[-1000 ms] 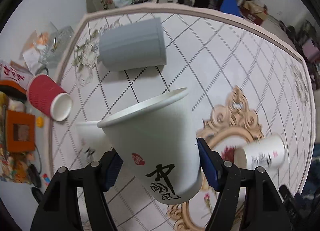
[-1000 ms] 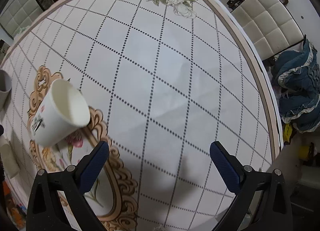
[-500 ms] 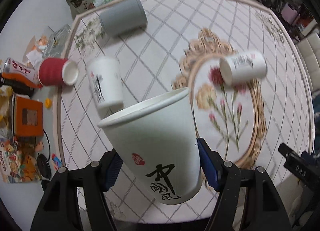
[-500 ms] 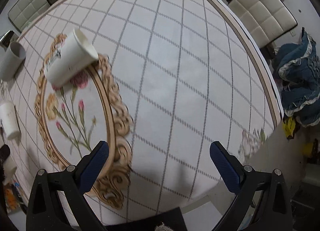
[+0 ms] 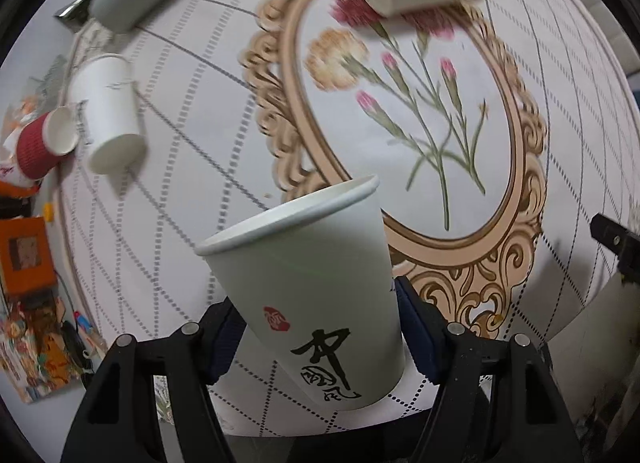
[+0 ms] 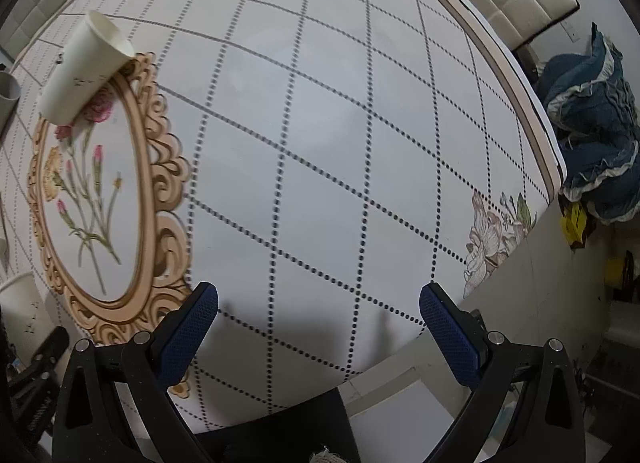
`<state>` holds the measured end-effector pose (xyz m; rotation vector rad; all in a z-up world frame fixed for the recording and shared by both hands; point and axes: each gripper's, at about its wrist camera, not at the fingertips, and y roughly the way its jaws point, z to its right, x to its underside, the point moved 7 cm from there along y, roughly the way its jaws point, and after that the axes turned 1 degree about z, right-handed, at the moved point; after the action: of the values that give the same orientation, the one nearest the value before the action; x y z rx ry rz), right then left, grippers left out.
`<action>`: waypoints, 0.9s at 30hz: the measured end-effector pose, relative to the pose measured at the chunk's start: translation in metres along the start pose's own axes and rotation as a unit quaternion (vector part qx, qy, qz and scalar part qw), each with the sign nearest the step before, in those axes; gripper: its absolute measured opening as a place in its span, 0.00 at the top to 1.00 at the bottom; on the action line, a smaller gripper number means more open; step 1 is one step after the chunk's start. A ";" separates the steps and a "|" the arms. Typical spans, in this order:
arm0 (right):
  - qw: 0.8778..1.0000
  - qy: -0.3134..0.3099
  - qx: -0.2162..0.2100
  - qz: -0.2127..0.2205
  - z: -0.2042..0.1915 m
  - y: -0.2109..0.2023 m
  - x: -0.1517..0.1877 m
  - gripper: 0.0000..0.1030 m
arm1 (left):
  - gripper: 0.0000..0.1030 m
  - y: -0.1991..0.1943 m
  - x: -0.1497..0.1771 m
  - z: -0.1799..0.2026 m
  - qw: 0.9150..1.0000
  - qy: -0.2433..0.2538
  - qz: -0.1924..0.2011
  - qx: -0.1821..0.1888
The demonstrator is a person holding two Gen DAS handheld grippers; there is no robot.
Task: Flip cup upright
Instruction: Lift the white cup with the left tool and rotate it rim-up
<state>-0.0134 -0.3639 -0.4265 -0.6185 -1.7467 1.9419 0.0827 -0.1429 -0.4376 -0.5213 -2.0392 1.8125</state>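
The left gripper [image 5: 316,327] clamps the calligraphy paper cup [image 5: 308,295], mouth tilted toward 11 o'clock, above the table [image 5: 180,199]. Next: level and set down. The right gripper [image 6: 318,323] gapes wide, holding nothing.

Soft, even indoor light fills both views, bright on the pale bench [image 6: 320,143] without hard glare. The fisheye lens bows the bench's dotted grid strongly and blackens each frame's corners. In the left wrist view the held cup [image 5: 316,295] is sharp with a dim, greenish cast on its side, while the gold frame print [image 5: 524,167] beyond it and the cups farther off are smeared with motion blur. In the right wrist view a broad soft shadow lies on the bench just ahead of the right gripper [image 6: 318,319], and the grid looks faintly streaked.
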 end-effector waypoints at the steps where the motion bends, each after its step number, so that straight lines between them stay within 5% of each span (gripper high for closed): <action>1: 1.000 0.001 0.000 -0.002 0.004 0.003 0.000 0.01 | 0.34 0.004 0.000 0.002 1.000 0.003 -0.007 0.001; 7: 1.000 0.004 0.003 -0.009 0.011 0.010 -0.002 0.01 | 0.31 0.018 -0.003 0.007 1.000 -0.001 -0.022 0.016; 12: 1.000 0.005 0.004 -0.012 0.017 0.015 -0.013 0.01 | 0.05 0.024 -0.005 0.006 1.000 -0.006 -0.018 0.018; 27: 1.000 0.001 0.005 -0.010 0.018 0.018 -0.023 0.01 | 0.05 0.007 -0.027 -0.002 0.999 -0.032 -0.010 0.028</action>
<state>-0.0061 -0.3936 -0.4421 -0.5962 -1.7350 1.9352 0.1079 -0.1540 -0.4447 -0.4309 -2.0212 1.8913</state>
